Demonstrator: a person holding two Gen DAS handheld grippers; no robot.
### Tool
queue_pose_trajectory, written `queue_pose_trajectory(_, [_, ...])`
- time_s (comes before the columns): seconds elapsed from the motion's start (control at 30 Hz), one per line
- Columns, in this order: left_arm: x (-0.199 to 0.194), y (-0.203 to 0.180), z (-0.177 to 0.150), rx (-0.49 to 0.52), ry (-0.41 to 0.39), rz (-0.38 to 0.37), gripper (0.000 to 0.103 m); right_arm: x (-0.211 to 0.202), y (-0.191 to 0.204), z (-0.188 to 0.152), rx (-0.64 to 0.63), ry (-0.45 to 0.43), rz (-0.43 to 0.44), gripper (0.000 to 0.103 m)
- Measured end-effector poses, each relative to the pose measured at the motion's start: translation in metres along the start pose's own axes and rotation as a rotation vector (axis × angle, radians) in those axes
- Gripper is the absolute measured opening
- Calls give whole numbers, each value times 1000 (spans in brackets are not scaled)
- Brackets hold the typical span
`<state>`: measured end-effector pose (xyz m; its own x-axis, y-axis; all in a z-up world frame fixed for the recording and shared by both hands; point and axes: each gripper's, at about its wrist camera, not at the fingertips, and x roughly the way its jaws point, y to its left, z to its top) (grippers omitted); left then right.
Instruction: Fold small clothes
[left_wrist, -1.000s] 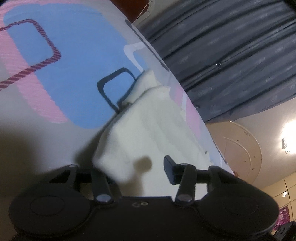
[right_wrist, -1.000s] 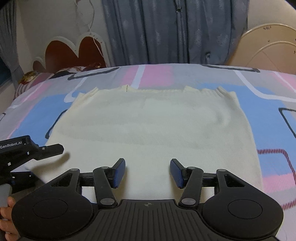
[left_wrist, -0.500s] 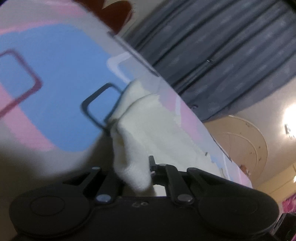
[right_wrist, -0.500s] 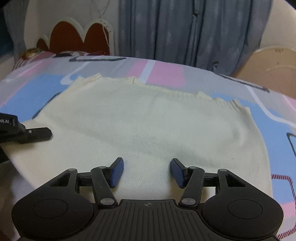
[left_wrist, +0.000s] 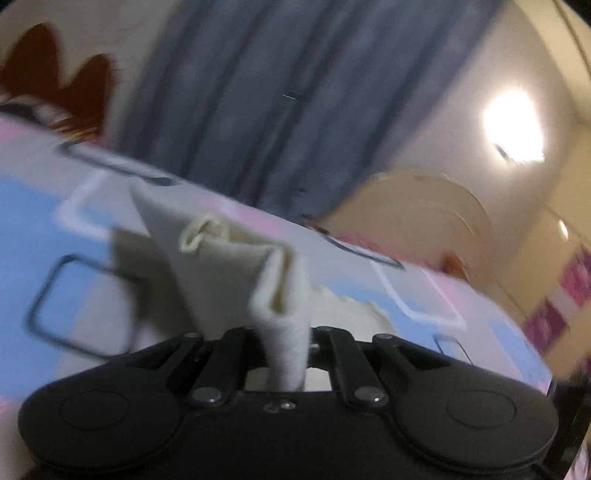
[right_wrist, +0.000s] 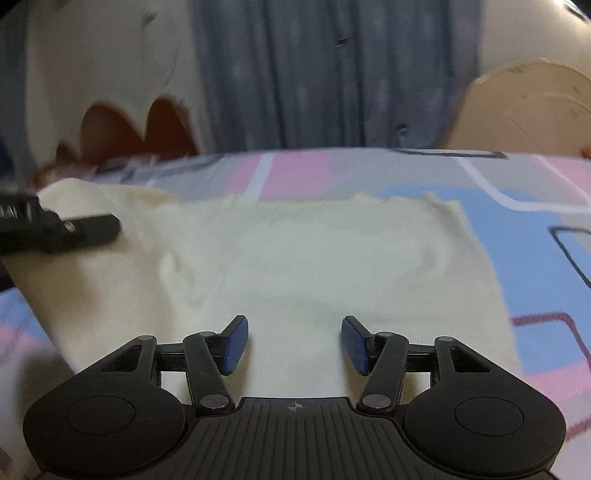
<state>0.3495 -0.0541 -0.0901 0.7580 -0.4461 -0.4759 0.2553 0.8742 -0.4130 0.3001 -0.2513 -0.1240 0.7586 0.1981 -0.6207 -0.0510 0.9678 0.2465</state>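
The left gripper (left_wrist: 286, 354) is clamped on a doubled fold of the cream knit garment (right_wrist: 314, 266), its jaws pressed tight against the cloth; a second ago they stood apart with the cloth only lying between them, and half a second ago they had just closed. Since then the pinched corner has risen off the bedspread (left_wrist: 55, 221) — the fabric now stands up from the jaws as a taut sheet, with a rolled hem curling at its top edge, and the bedspread under it is in shadow. In the right wrist view the left gripper (right_wrist: 88, 229) shows at the left edge, higher and further in over the garment than before, and the garment's left side is lifted and dragged inward, with wrinkles running from it toward the middle. The rest of the garment lies flat on the pink, blue and grey patterned bedspread, its far hem toward the grey curtain (right_wrist: 332, 74) and its right edge near the bedspread's right side. The right gripper (right_wrist: 293, 345) hovers over the garment's near edge with its blue pads (right_wrist: 234, 343) wide apart and nothing between them — the same stance as in the earlier frames. Both views are blurred by motion.
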Motion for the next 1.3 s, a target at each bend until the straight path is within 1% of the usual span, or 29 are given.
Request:
queue_pose_trajectory(0.13, [25,-43,-11,104,75,-101,6,-25,-38,8,75,-23,-54,56])
queue_pose_trajectory(0.23, [45,-74,-31,185,153,-169,6,-42,-63,8,108,-35,-119,56])
queue_pose_trajectory(0.27, [54,-83,-40,211,189,-183,6,-48,-72,7,118,-39,-143,56])
queue_pose_trajectory(0.33, [70,-94,-56,245,268,-179,9,-55,-87,9,135,-44,-192,56])
queue_pose_trajectory(0.4, [78,-100,-68,257,325,-182,17,-63,-99,9,157,-41,-213,56])
queue_pose_trajectory(0.43, [77,-102,-71,268,320,-175,20,-67,-103,10,166,-44,-216,56])
queue_pose_trajectory(0.47, [73,-103,-71,275,310,-175,27,-69,-104,10,170,-48,-215,56])
queue_pose_trajectory(0.5, [69,-104,-70,269,312,-189,38,-71,-105,12,175,-54,-208,56])
queue_pose_trajectory(0.53, [64,-103,-69,258,320,-207,47,-72,-105,13,182,-59,-195,56])
queue_pose_trajectory(0.57, [59,-104,-67,257,320,-212,61,-74,-106,14,189,-64,-178,56])
queue_pose_trajectory(0.6, [51,-105,-67,265,309,-218,64,-75,-107,16,202,-65,-157,56])
queue_pose_trajectory(0.7, [20,-98,-61,287,285,-240,64,-71,-111,21,258,-49,-63,56])
queue_pose_trajectory(0.77, [2,-88,-54,280,242,-214,64,-66,-107,25,269,-36,-18,56])
queue_pose_trajectory(0.83, [-5,-73,-42,256,201,-154,63,-54,-104,28,282,0,17,56])
queue_pose_trajectory(0.9, [-4,-58,-34,247,171,-89,63,-41,-105,28,326,29,43,56])
queue_pose_trajectory(0.93, [-1,-50,-30,241,167,-51,63,-34,-107,28,353,44,47,56])
queue_pose_trajectory(1.03, [8,-31,-25,189,173,8,63,-19,-113,28,405,60,54,55])
queue_pose_trajectory(1.13, [17,-23,-28,159,194,34,63,-13,-112,31,400,49,64,54])
queue_pose_trajectory(1.17, [23,-24,-30,156,202,39,62,-11,-110,33,393,52,74,49])
queue_pose_trajectory(1.2, [26,-23,-31,151,207,38,62,-7,-109,35,383,58,78,38])
queue_pose_trajectory(1.27, [31,-25,-34,143,213,36,62,-3,-108,39,362,57,70,29])
queue_pose_trajectory(1.3, [33,-26,-34,145,213,32,62,0,-109,41,347,61,67,22])
